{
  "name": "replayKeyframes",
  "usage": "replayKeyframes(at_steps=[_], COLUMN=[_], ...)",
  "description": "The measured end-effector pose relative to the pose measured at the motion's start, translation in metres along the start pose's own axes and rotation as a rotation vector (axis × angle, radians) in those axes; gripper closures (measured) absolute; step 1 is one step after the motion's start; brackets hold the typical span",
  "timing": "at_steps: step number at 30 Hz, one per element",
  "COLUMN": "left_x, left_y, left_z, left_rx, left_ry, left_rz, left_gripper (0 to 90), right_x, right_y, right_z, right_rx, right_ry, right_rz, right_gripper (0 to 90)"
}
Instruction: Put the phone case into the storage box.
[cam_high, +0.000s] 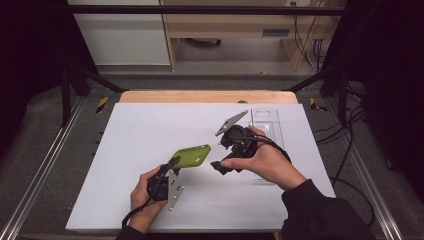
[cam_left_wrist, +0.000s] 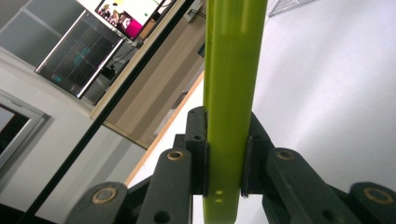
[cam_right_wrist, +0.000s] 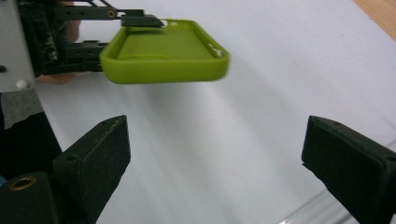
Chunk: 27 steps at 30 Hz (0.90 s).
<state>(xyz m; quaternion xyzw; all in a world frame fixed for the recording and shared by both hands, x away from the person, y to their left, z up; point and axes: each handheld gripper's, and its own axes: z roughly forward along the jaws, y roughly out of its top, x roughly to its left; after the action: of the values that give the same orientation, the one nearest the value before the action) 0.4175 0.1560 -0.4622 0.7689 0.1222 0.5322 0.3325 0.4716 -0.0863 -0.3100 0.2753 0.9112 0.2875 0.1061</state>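
I have the left tool (cam_high: 172, 164) clamped on one end of the green phone case (cam_high: 192, 155), holding it off the white bench (cam_high: 150, 135) near the middle, a little to the left; in the left gripper view the pads press both faces of the case (cam_left_wrist: 231, 93), edge-on to that camera; the right tool (cam_right_wrist: 215, 158) stands wide apart with nothing between its jaws, just right of the case and aimed at it.

My worry is the grip; the left tool bites only a short stretch at one end, and the rest of the case hangs out unsupported; the case looks soft and rubbery, so I judge it could flex or pivot in the pads if the right tool nudges it. If the right tool closes on the free end while the two hands pull slightly apart, the case may twist or slip out and drop to the bench. The right hand (cam_high: 265, 162) also sits close to a clear plastic tray (cam_high: 266, 120) at the far right; a backward sweep of the wrist could knock it.

Hard to read: the high view hides the left pads under the case, so how deep they sit I take from the left gripper view alone; the tray is transparent, partly behind the right hand, and I cannot tell whether anything lies in it; the right gripper view is streaked with blur, so the bench surface there gives me no detail.
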Motion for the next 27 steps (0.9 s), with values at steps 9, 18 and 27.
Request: replayKeyframes(at_steps=[9, 18, 27], left_x=[0.003, 0.010, 0.020], left_y=[-0.005, -0.008, -0.011], left_z=[-0.003, -0.004, -0.006], left_rx=[0.007, -0.005, 0.003], left_ry=[0.012, 0.000, -0.007], left_rz=[-0.056, -0.167, -0.282], left_gripper=[76.7, 76.7, 76.7], right_x=[-0.016, -0.026, -0.020], right_y=[-0.003, -0.014, -0.030], right_z=[-0.009, 0.000, 0.018], right_rx=[-0.049, -0.126, -0.200], right_ry=[-0.037, -0.100, -0.107], right_rz=[0.050, 0.089, 0.126], right_gripper=[8.0, 7.1, 7.4])
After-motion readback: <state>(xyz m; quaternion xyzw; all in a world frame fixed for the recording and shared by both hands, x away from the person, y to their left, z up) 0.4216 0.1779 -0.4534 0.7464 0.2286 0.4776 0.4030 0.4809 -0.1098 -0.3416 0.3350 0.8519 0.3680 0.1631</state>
